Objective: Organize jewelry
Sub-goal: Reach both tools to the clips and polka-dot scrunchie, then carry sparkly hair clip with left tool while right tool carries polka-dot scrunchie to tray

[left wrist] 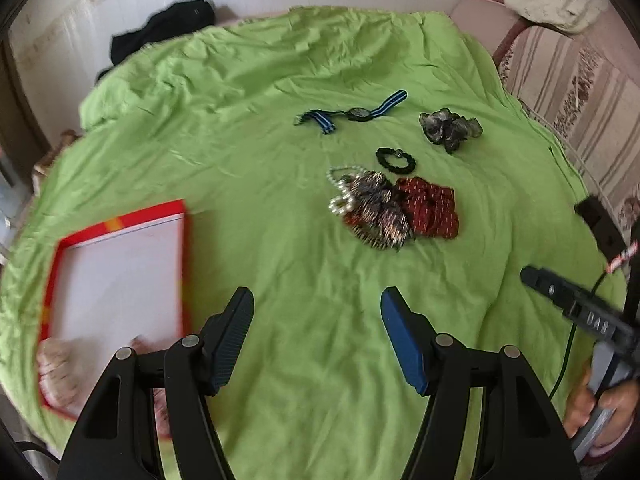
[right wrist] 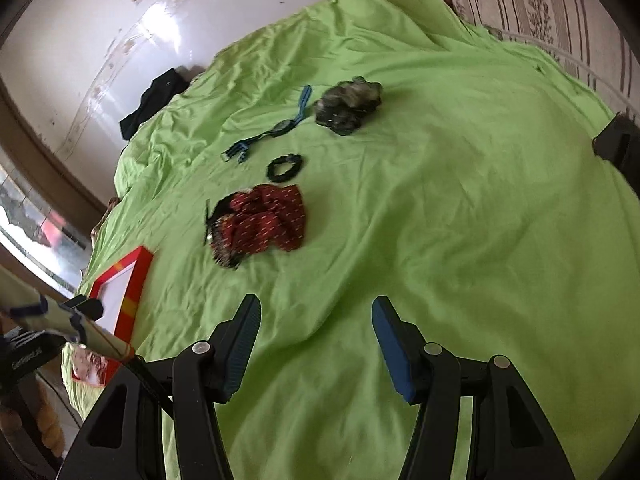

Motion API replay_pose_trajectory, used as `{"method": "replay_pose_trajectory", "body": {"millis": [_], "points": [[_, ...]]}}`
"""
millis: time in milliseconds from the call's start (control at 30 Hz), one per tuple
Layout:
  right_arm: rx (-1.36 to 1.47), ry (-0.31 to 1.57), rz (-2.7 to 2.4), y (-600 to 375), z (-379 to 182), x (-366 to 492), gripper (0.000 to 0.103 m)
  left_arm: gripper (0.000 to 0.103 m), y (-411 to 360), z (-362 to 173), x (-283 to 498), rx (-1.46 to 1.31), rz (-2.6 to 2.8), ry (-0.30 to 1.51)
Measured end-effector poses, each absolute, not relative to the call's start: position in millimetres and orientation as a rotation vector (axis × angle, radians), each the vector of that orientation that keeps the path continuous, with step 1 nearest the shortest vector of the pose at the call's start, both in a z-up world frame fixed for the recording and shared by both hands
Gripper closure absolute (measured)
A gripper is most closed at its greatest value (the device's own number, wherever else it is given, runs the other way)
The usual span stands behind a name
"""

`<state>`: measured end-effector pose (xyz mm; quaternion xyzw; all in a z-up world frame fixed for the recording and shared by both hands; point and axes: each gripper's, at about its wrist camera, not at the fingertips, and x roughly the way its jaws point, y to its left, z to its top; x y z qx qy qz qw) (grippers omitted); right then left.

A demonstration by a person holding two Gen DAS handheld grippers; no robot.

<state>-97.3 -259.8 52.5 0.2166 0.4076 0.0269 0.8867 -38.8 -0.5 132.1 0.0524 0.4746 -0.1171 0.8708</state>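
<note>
On a green sheet [left wrist: 280, 160] lie a blue-striped watch [left wrist: 356, 114] [right wrist: 280, 125], a grey scrunchie [left wrist: 450, 128] [right wrist: 348, 104], a black bracelet [left wrist: 395, 159] [right wrist: 285, 168], a pearl strand [left wrist: 340, 196], a dark patterned scrunchie [left wrist: 378, 212] [right wrist: 224, 244] and a red scrunchie [left wrist: 432, 208] [right wrist: 272, 220]. A red-rimmed white box [left wrist: 120, 280] [right wrist: 120, 292] sits at the left. My left gripper [left wrist: 318, 304] hangs open over bare sheet, short of the pile. My right gripper [right wrist: 316, 312] is open too, nothing between its fingers.
A black garment [left wrist: 164, 28] [right wrist: 154, 98] lies at the sheet's far edge by the white wall. A striped patterned cover [left wrist: 580, 92] runs along the right. The right hand tool and a hand [left wrist: 600, 412] show at the left view's right edge.
</note>
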Motion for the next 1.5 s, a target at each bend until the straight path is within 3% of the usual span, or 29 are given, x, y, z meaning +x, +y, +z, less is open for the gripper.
{"method": "replay_pose_trajectory", "body": {"millis": [400,700,767,867,967,1200,1500], "points": [[0.590,0.823,0.175,-259.0,29.3,-11.6,0.041,0.038,-29.6,85.0,84.9,-0.182,-0.380,1.120],[0.608,0.826,0.227,-249.2,13.9,10.7,0.042,0.040,-53.8,50.7,107.4,-0.221,-0.441,1.205],[0.602,0.835,0.245,-246.0,12.6,13.3,0.065,0.065,-55.6,50.0,106.4,-0.205,-0.419,1.201],[0.606,0.860,0.276,-243.5,9.1,15.2,0.089,0.070,-53.5,51.7,103.4,-0.213,-0.393,1.197],[0.609,0.845,0.284,-243.4,14.9,10.8,0.094,0.074,-51.0,61.0,96.9,-0.206,-0.382,1.178],[0.572,0.786,0.286,-233.8,40.0,-13.1,0.096,0.075,-26.0,106.5,65.4,-0.223,-0.416,1.103],[0.489,0.774,0.305,-190.6,71.5,-51.7,0.096,0.075,63.7,172.3,12.4,-0.162,-0.347,0.963]]}}
